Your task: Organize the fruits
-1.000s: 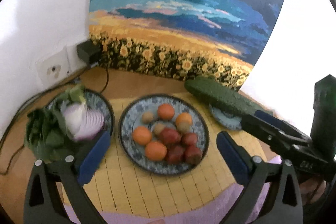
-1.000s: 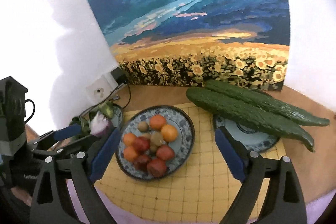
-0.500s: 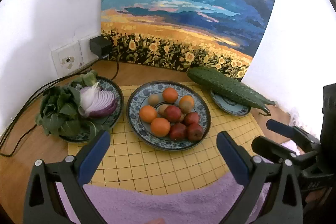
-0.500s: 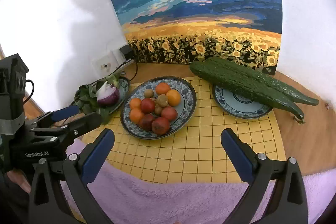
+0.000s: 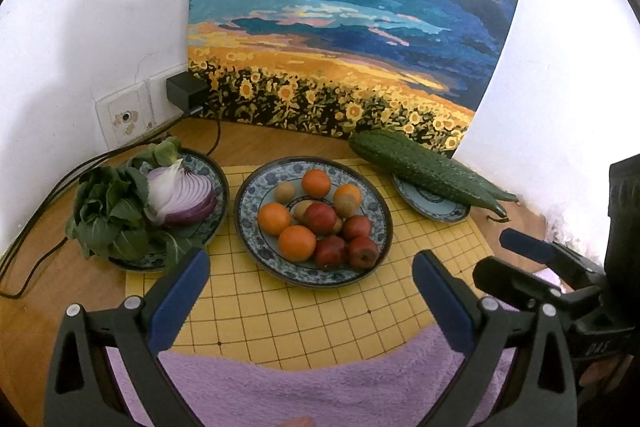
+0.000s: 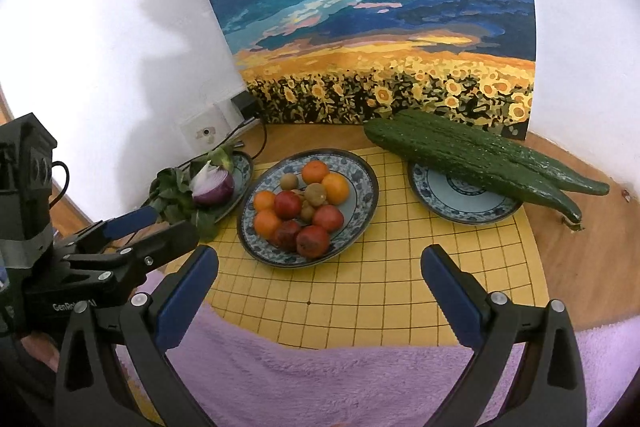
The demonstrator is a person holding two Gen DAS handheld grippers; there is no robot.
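1. Left wrist view: left gripper hovered w/ jaws wide apart, nothing between them, above the yellow grid mat and purple towel.
2. Center plate sat on the mat and held oranges, red apples and kiwis, all piled touching.
3. Left plate held leafy greens and a halved red onion. Cucumbers lay across the small right plate.
4. Right wrist view: right gripper hovered w/ jaws fully spread, empty, over the mat's near edge.
5. Fruit plate stood ahead, slightly left; cucumbers to the right; wooden desk beneath.
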